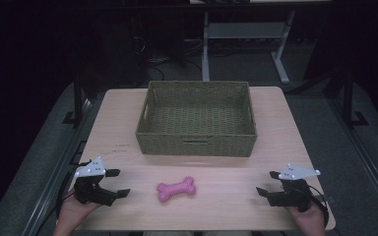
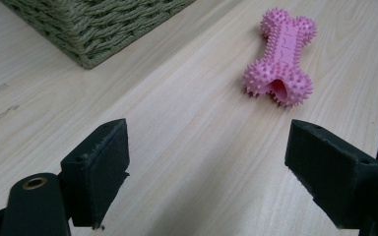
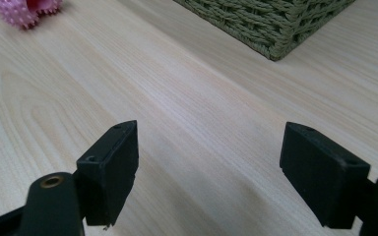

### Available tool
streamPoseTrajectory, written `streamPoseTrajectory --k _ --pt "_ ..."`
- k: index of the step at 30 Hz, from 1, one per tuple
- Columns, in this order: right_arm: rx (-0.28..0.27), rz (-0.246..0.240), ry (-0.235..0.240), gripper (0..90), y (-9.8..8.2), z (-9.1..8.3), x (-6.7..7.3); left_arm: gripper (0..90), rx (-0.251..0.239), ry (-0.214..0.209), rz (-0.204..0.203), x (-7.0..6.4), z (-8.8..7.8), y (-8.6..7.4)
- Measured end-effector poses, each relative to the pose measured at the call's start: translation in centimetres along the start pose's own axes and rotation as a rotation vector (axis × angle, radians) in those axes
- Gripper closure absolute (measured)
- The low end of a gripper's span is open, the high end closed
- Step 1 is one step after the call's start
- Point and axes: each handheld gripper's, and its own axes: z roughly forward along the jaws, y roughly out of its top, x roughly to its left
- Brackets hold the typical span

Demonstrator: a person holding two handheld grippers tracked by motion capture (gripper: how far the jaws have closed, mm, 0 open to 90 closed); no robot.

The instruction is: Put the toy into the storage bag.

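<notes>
A pink bone-shaped toy [image 1: 176,190] lies flat on the pale wooden worktop [image 1: 226,172], near the person's edge and about midway between the two hands. It is rubbery-looking and covered all over in short blunt spikes, with a knobbed pair of lobes at each end and a narrower waist; in the left gripper view the toy [image 2: 280,58] shows a hollow opening in its nearer end and a faint wavy line along its flat top. It lies aslant, its right end a little farther away than its left.

Beyond it, a green woven basket [image 1: 147,112] stands on the far half of the worktop.

The left tool [image 1: 116,182] rests at the near left, jaws wide apart with nothing between them. The right tool [image 1: 268,183] sits at the near right, likewise spread wide, holding nothing. Both point inward toward the toy, well apart from it.
</notes>
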Motion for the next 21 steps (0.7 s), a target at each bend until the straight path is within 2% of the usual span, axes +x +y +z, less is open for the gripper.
streamPoseTrajectory --k 8,16,21 --pt "-0.009 -0.017 0.0 22.1 0.1 -0.2 0.5 16.5 0.016 0.001 0.024 -0.4 0.0 0.7" --pt "-0.011 -0.016 -0.003 22.1 0.1 -0.3 0.5 16.6 0.057 0.0 0.077 -0.9 0.2 2.1" --pt "-0.004 -0.017 -0.006 22.1 0.1 -0.4 0.7 16.5 0.068 -0.003 0.086 -1.0 0.1 2.2"
